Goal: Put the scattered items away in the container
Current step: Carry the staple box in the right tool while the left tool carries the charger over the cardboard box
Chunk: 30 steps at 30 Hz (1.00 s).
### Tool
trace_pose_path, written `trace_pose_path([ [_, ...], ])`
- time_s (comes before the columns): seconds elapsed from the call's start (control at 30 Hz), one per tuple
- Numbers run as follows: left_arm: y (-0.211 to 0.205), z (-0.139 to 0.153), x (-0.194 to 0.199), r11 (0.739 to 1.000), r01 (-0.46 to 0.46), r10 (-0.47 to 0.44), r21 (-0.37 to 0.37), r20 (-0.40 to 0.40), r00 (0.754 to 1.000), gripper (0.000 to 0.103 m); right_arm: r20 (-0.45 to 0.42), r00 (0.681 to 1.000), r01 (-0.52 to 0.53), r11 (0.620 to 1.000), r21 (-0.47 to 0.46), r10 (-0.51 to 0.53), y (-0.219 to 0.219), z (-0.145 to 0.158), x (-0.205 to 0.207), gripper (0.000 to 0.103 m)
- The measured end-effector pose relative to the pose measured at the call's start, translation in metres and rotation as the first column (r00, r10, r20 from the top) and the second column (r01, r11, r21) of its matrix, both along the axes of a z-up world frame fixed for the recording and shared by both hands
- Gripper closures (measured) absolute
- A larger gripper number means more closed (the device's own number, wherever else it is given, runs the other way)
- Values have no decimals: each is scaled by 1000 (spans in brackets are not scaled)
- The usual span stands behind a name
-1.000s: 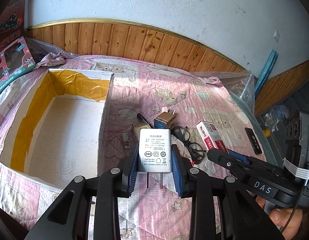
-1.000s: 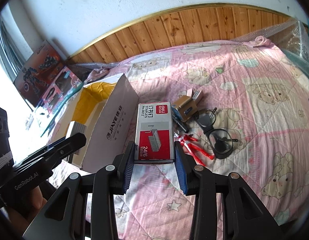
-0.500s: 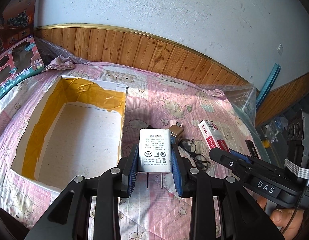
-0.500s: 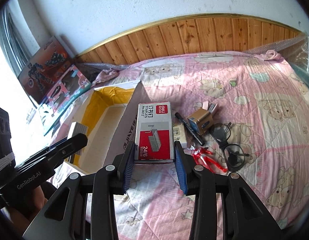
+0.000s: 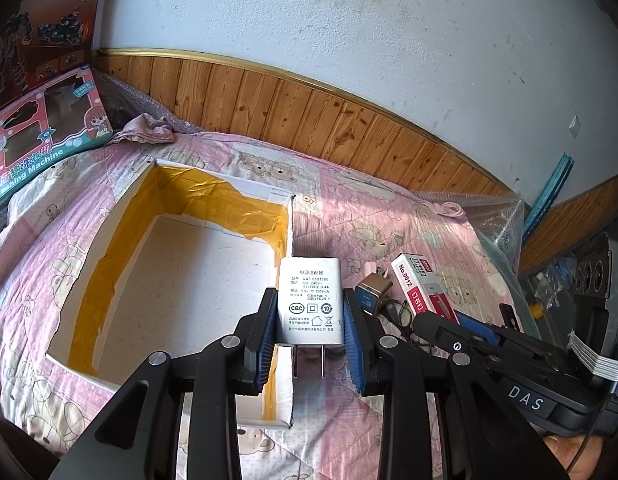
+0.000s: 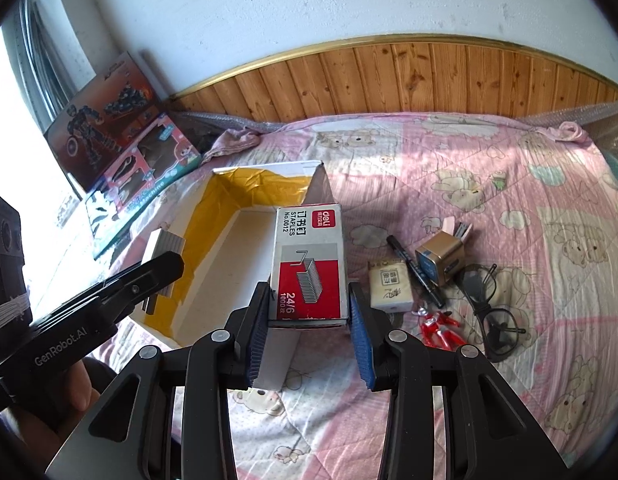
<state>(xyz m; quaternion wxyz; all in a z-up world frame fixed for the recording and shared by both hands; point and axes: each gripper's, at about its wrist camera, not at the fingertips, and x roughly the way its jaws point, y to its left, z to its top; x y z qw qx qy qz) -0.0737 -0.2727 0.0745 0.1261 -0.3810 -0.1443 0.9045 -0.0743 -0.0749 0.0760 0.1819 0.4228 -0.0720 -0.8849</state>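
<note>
- Left wrist view: the left gripper (image 5: 310, 334) is pinching a white charger (image 5: 311, 306), prongs pointing back toward the camera; its label is reading "GAT 0501000", "100-240V~", "1000mA" and a CCC mark.
- The charger is hanging over the right wall of the open box (image 5: 109, 216), which is sitting at 9 o'clock, lined with yellow tape.
- At 3 o'clock the right gripper (image 5: 441, 322), marked "DAS", is carrying a staple box (image 5: 423, 290) showing "No.0012".
- At 10 o'clock a toy carton (image 5: 41, 136) is reading "Washing Machine".
- Right wrist view: the right gripper (image 6: 311, 336) is clamping the staple box (image 6: 309, 264), printed "deli", "STAPLES", "No.0012", "24/6", over the box's (image 6: 233, 196) right wall.
- At 9 o'clock the left gripper (image 6: 159, 270), marked "GenRobot.AI", is holding the charger (image 6: 165, 242) above the box.
- At 3 o'clock a marker (image 6: 415, 270), glasses (image 6: 485, 304), a gold plug (image 6: 439, 260), an eraser (image 6: 389, 286) and a red figure (image 6: 439, 330) are lying on the pink quilt (image 6: 529, 360).
</note>
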Motion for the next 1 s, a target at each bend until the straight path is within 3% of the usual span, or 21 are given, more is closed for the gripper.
trace_pose_path([
  [1.0,-70,-18,-19,991,-134,135,-8,31,990,71,6,986,-169,985,38,169,-97,-4,-33,63],
])
